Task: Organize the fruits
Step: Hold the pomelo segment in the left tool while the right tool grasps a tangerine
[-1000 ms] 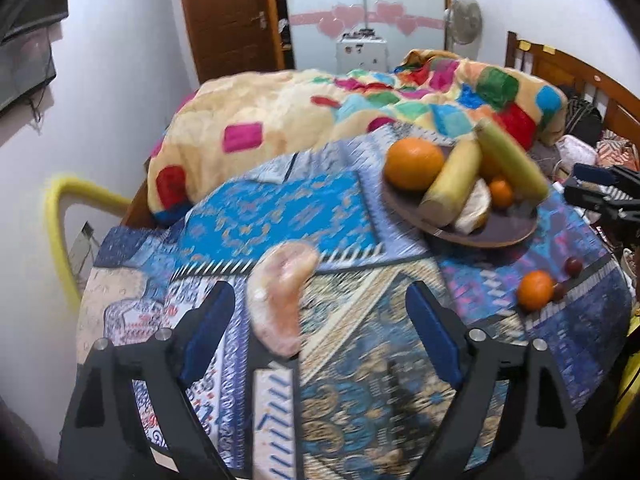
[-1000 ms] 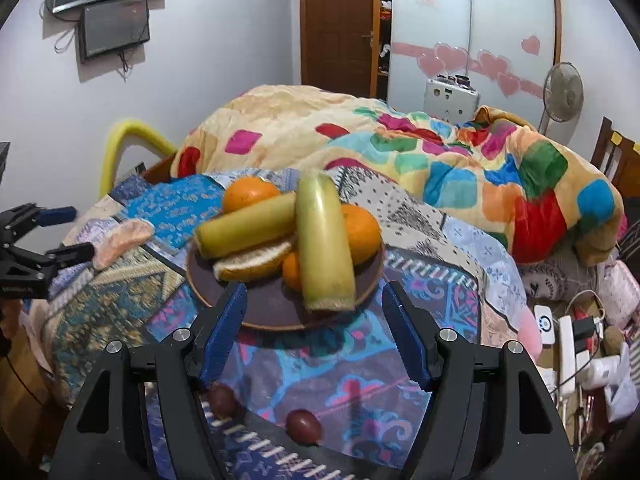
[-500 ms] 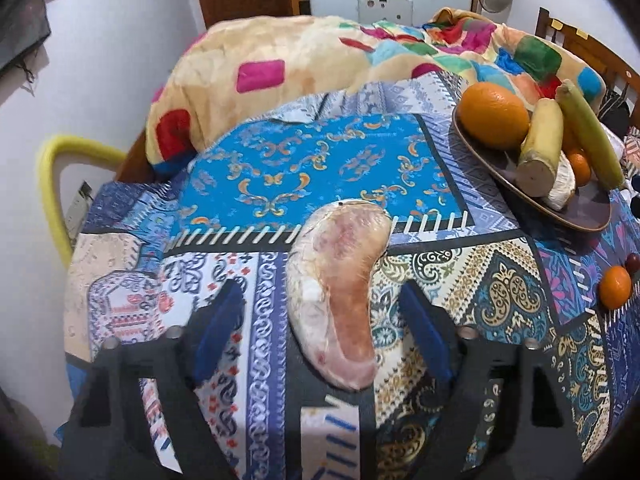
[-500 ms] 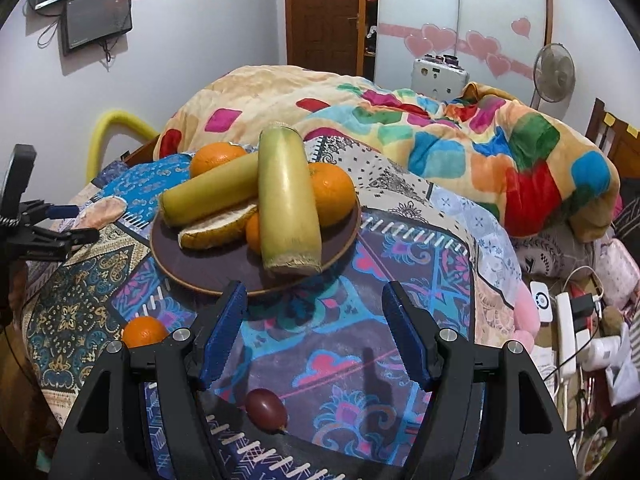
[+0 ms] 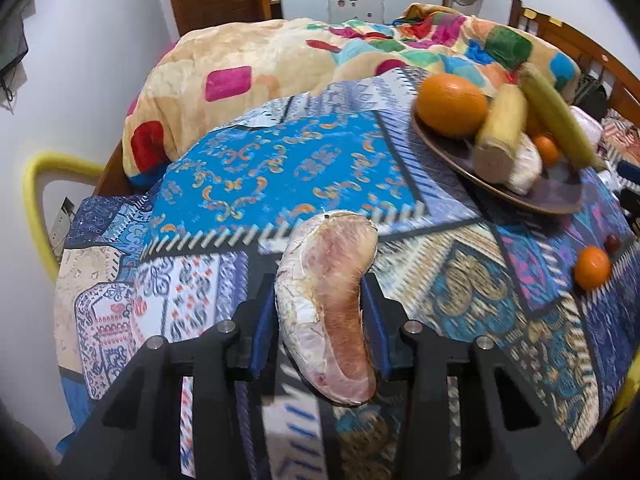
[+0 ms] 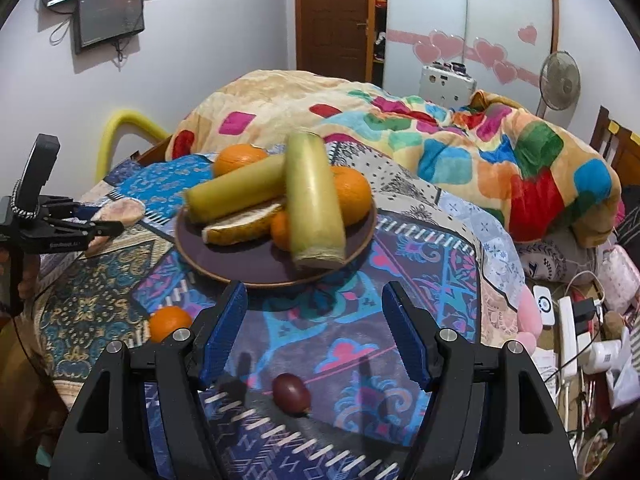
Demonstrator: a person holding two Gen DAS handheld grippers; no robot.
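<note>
**Spotter:** Your left gripper point(image 5: 320, 312) has its jaws closing right now, one blue pad on each side of the pomelo wedge point(image 5: 328, 300). The pads look to be touching its flanks or very nearly; I can't tell whether they are squeezing yet.

**Checker:** And why does the wedge sit where it does?

**Spotter:** It lies on the patterned cloth point(image 5: 260, 176), well apart from the brown plate point(image 5: 552, 204) that already carries the rest: a large orange point(image 5: 452, 104), two cut pale-green stalks, another wedge and a small orange. My guess is that you are gathering the loose fruit onto that plate, so this piece is next. You have come at it along its length, across the narrow middle, which suits a curved, soft piece.

**Checker:** What about the other hand?

**Spotter:** Your right gripper point(image 6: 316, 336) holds nothing. Its jaws stand roughly half open, hovering just short of the plate's near rim point(image 6: 280, 280). A dark round fruit point(image 6: 291, 392) lies on the cloth below and between the fingers, untouched. A small orange point(image 6: 168, 322) rests just left of the left finger, also untouched.

**Checker:** So why is it parked there?

**Spotter:** Probably you are waiting while the left hand works. From the right wrist view you can see the left gripper far off at the table's left edge, with the wedge point(image 6: 120, 210) poking out beyond its tips. Mind the squeeze: peeled flesh like that will likely bruise or tear.
</note>
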